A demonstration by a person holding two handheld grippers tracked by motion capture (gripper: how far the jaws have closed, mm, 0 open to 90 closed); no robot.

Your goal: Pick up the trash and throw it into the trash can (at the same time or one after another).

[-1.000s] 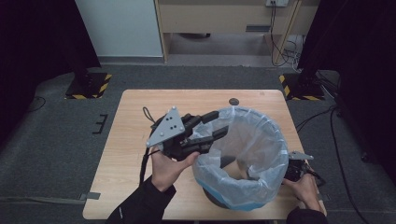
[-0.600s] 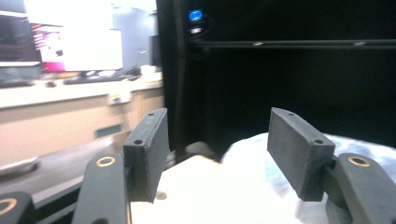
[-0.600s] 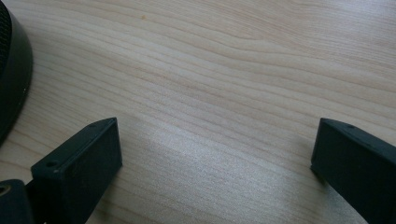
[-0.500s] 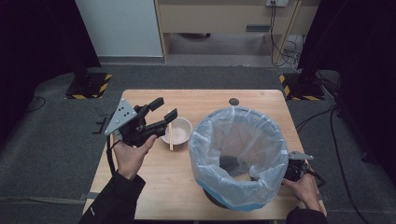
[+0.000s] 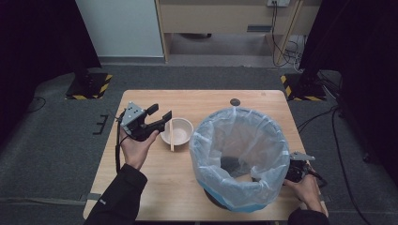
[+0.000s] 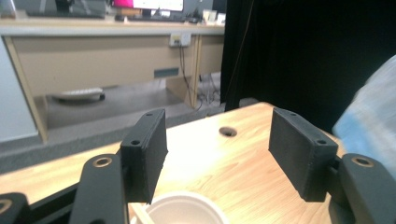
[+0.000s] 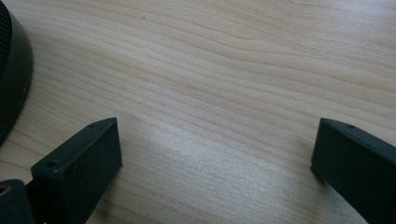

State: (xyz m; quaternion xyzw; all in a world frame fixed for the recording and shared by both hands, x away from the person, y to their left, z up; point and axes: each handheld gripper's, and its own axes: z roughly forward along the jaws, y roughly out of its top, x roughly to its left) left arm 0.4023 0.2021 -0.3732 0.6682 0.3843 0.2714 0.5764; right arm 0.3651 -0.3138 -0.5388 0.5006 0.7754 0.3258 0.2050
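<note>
A white paper bowl stands on the wooden table with a wooden stick lying across it. My left gripper hangs just left of the bowl, pointing toward it. Its jaws have just been opening and stand apart with nothing between them. In the left gripper view that gripper looks over the bowl's rim and the stick's end. My right gripper rests at the table's front right, partly behind the bin. In its own view it is open over bare wood.
A dark round bin lined with a clear plastic bag takes up the right half of the table; dark items lie inside. Its base is beside my right gripper. A small round hole sits near the far edge.
My left gripper has moved from the bin's left rim leftward and down to beside the bowl, which now shows. The right hand has stayed where it was.
</note>
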